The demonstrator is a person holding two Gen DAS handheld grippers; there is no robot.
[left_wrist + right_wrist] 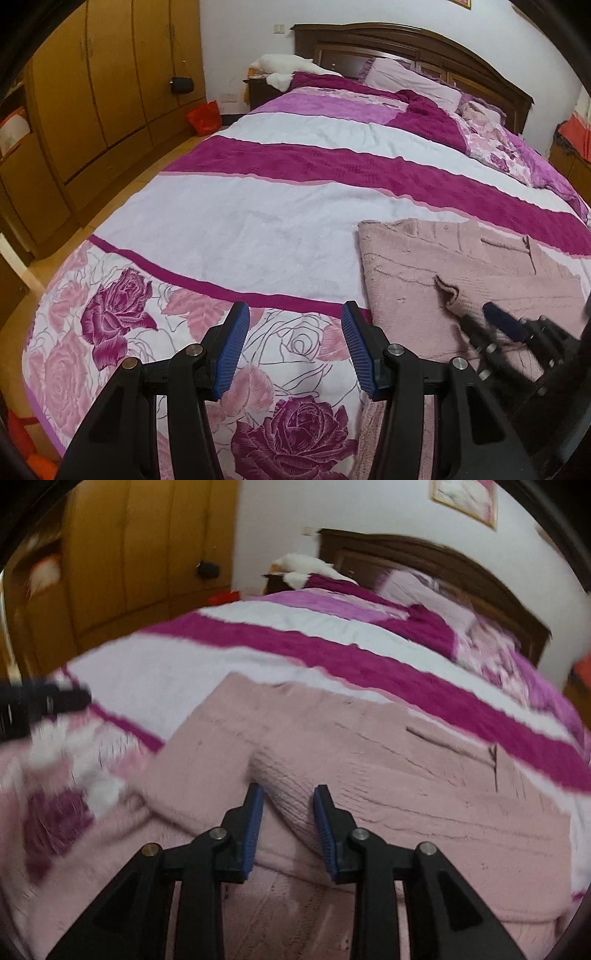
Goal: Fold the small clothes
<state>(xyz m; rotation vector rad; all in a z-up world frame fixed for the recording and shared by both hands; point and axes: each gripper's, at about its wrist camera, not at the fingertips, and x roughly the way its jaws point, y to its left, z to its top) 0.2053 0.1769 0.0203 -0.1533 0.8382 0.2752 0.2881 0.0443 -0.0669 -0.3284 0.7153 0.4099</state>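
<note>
A fuzzy pale pink garment (461,273) lies partly folded on the bed, at the right in the left wrist view, and fills the middle of the right wrist view (369,768). My left gripper (293,314) is open and empty above the rose-patterned bedspread, left of the garment. My right gripper (289,797) is open, its blue pads on either side of a raised fold of the garment; it also shows in the left wrist view (480,314). The left gripper's fingers (48,699) show blurred at the left edge.
The bed (258,221) has a white, magenta and rose-patterned cover, with pillows (410,79) and a dark wooden headboard (424,44) at the far end. A wooden wardrobe (92,92) stands to the left across a strip of floor. A red bag (205,118) sits on the floor.
</note>
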